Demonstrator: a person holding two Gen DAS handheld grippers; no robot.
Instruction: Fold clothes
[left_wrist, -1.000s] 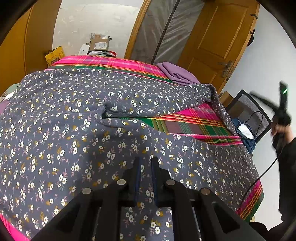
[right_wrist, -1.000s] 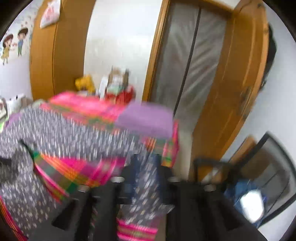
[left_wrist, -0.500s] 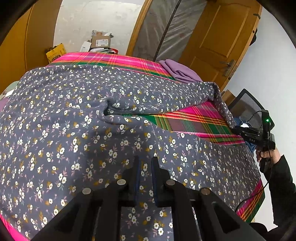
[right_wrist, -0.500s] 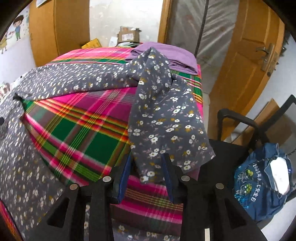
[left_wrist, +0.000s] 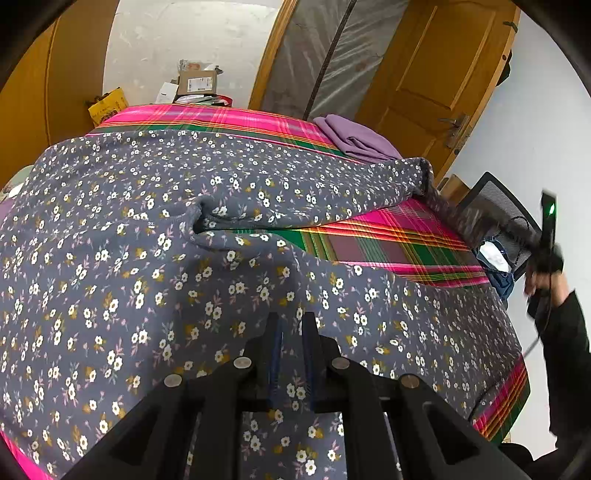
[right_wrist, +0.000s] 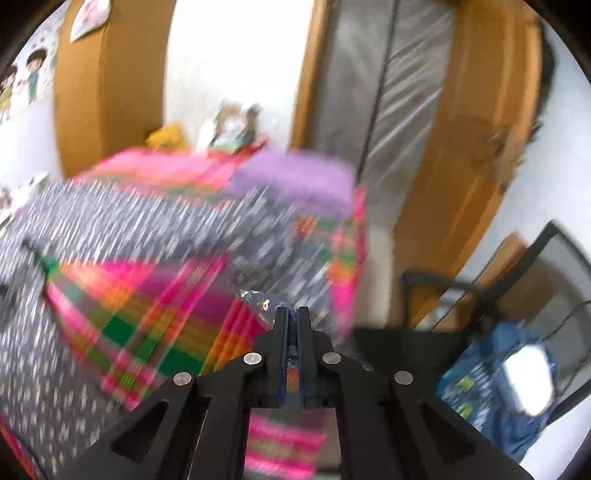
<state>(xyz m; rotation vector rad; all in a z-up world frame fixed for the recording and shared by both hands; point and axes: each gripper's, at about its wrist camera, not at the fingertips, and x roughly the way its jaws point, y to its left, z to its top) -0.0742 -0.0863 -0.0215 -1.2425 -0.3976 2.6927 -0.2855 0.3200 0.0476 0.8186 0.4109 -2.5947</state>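
The right hand-held gripper (right_wrist: 292, 314) has just clamped the soft floral garment's (left_wrist: 147, 258) sleeve; left (left_wrist: 291, 325) pinches its hem.

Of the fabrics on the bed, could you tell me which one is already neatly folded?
The plain purple cloth at the far corner; the grey floral garment lies spread out.

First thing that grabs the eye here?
The grey floral garment sprawls over most of the pink-and-green plaid bedcover, its sleeve stretching to the far right corner. The left gripper pinches its near edge. A folded purple cloth lies at the far end, and the right gripper, its jaws just closed, grips a bit of floral fabric in a blurred view.
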